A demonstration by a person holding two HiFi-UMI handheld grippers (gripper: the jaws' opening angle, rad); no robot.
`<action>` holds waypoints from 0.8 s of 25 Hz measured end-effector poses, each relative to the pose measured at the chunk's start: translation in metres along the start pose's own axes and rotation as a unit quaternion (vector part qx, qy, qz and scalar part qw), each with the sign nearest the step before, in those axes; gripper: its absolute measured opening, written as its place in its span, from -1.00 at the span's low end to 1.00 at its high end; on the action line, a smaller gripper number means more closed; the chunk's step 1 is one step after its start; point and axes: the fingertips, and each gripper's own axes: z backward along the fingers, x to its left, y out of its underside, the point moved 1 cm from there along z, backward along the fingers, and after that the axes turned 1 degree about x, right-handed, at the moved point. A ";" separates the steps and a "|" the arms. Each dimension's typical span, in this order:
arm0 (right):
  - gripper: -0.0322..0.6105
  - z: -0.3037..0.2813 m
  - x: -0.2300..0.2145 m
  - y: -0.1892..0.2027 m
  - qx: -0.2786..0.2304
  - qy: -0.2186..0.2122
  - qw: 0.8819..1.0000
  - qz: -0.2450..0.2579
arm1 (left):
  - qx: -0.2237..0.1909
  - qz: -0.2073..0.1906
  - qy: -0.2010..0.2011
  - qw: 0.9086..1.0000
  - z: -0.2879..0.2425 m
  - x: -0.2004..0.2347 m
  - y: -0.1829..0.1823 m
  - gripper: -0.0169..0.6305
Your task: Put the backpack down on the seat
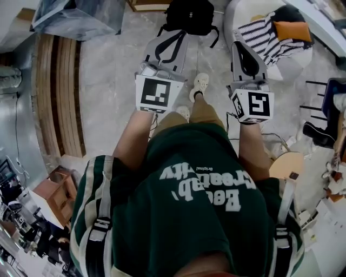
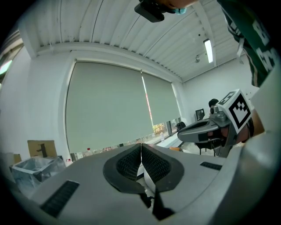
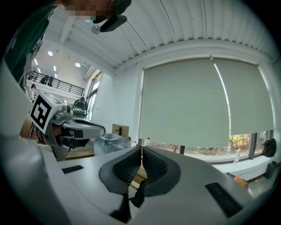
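While the grey plastic left gripper [image 2: 141, 149] and right gripper [image 3: 141, 154] press ribbed black pads [image 2: 128, 165] together, empty, a soft black fabric backpack [image 1: 189, 16] slumps on marbled grey floor [image 1: 108, 81].

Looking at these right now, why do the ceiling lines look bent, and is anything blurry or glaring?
Left gripper view: a fisheye lens bows the ceiling panels and blackens the corners; the ceiling lamp glares white. Right gripper view: same bending, soft daylight through the blind; the blurred patch at top was laid over afterwards. Head view: sharp, evenly lit, wooden planks bowing at the left.
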 end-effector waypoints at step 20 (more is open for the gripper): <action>-0.79 -0.273 -0.169 0.088 0.061 -0.080 0.994 -0.031 | 0.090 0.032 -0.029 0.995 -0.293 0.105 0.097 -0.89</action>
